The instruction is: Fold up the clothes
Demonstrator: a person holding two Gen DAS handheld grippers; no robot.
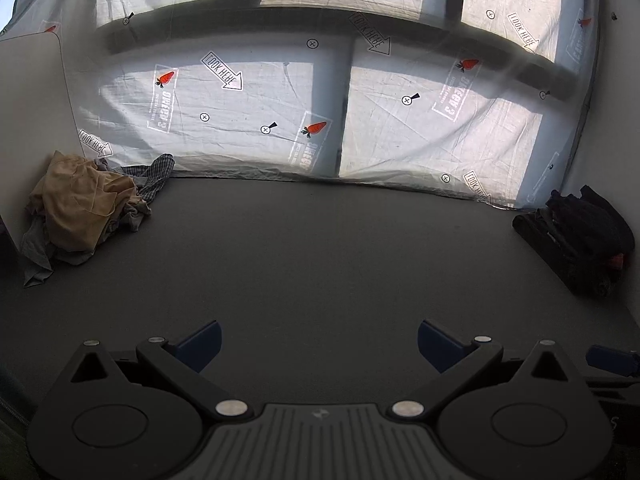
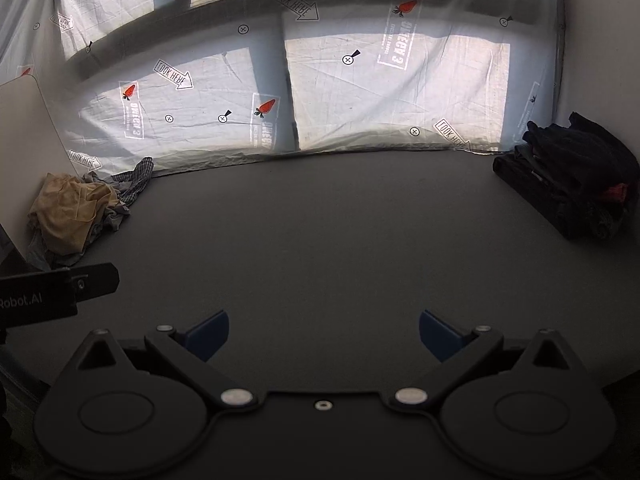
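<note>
Blue pads tip both claws, and both stand spread wide with nothing between them. The left gripper hovers over bare grey table, its fingers pointed toward the far edge; the right gripper sits alongside in the same pose, jaws equally apart and empty. In the right wrist view a dark slab of the left tool juts in just off that claw's left side, so the two are close neighbours.

Ahead of each claw the tabletop is clear. Far ahead and to the left lies the crumpled pile, a tan garment on top with grey cloth and a checked piece tangled under and behind it, pressed against a white side panel. Far ahead to the right sits a dark stack of what looks like folded clothing, with a speck of red at its near end. Beyond both, a printed white sheet hangs as a backdrop, lit from behind.

Judging from this, no garment is in hand and the next item would come from the left pile. The risk lies there: the pieces are interlocked, so a pinch on the tan cloth could drag the checked one along. Reaching with both tools into that corner could also knock them together or against the panel.
</note>
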